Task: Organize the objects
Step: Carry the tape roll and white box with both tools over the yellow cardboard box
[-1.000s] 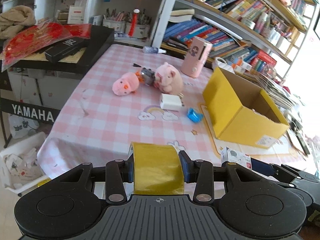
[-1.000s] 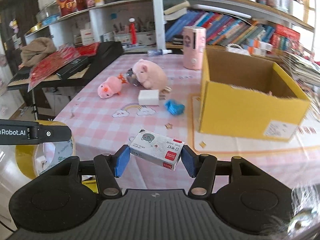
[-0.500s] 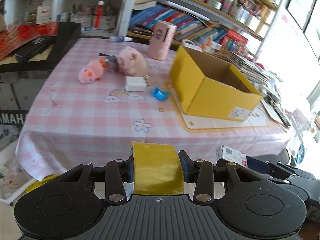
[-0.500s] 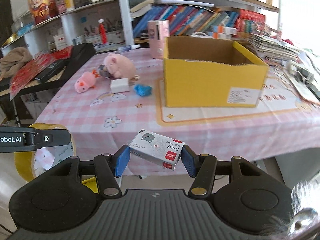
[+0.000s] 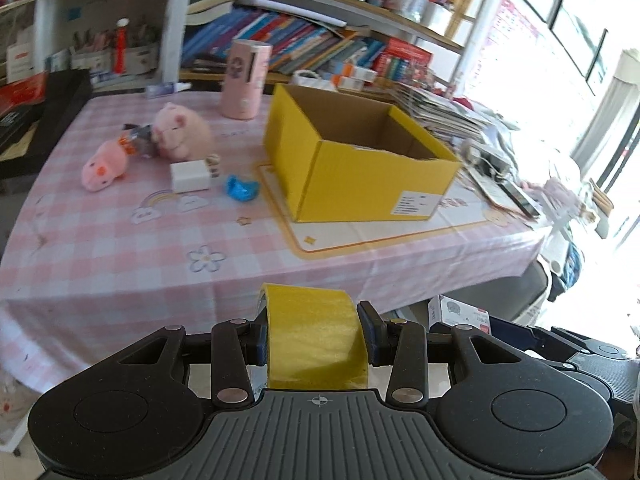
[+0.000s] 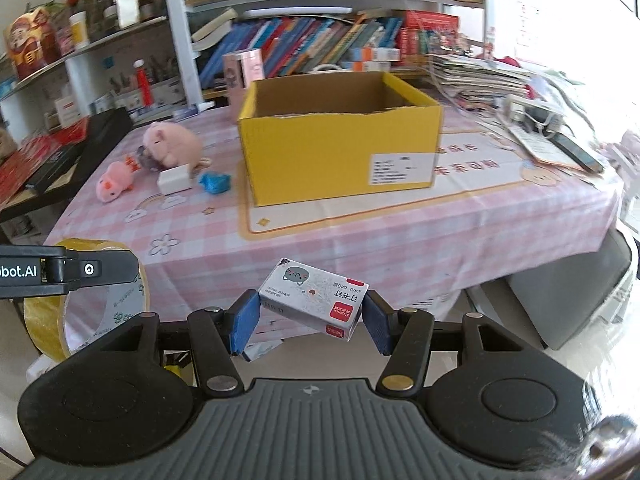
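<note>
My left gripper (image 5: 316, 336) is shut on a roll of yellow tape (image 5: 314, 334), held off the near edge of the table. That tape roll (image 6: 80, 304) also shows at the left of the right wrist view. My right gripper (image 6: 310, 322) is shut on a small white staples box (image 6: 312, 302) with a cat drawing, tilted between the blue pads. The same staples box (image 5: 458, 316) appears low right in the left wrist view. An open yellow cardboard box (image 5: 360, 152) stands on the pink checked tablecloth (image 5: 120, 248), ahead of both grippers.
Left of the box lie a large pink plush pig (image 5: 180, 132), a small pink plush (image 5: 106, 164), a white charger (image 5: 190, 176) and a blue crumpled thing (image 5: 242, 188). A pink cylinder (image 5: 246, 80) stands behind. Papers and a phone (image 6: 572, 148) crowd the right; bookshelves rise behind.
Both grippers have swung rightward along the table's near edge, each keeping its object. The yellow box has shifted from the right toward the middle of both views.
</note>
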### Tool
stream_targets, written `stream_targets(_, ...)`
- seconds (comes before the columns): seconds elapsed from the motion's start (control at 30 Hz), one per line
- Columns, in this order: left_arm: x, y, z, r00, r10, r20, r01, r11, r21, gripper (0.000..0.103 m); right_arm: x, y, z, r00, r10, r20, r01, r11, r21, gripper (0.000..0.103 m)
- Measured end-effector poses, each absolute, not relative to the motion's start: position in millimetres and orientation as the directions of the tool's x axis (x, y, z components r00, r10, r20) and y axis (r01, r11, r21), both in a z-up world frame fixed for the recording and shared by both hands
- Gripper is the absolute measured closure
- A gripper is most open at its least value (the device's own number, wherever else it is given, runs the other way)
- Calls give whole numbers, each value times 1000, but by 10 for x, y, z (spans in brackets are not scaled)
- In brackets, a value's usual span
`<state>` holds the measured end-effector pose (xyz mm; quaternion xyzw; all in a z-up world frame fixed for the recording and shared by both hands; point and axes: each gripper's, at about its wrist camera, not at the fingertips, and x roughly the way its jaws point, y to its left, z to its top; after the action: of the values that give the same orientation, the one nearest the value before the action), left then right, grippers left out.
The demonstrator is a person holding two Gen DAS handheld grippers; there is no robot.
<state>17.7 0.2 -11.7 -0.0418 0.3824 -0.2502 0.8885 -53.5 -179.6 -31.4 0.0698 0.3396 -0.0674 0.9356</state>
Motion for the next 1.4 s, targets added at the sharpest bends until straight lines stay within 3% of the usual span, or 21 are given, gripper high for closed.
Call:
stream_targets(0.97, 464, -426, -17, 582, -517, -627, 482, 841, -247, 63, -291, -2191, -332, 742, -114, -660, 228, 970, 89, 49)
stream_targets(1.4, 920, -754, 337, 668, -537, -516, 507, 835, -213, 63, 159, -2569, -97, 791, -138, -597, 227, 971, 76, 49)
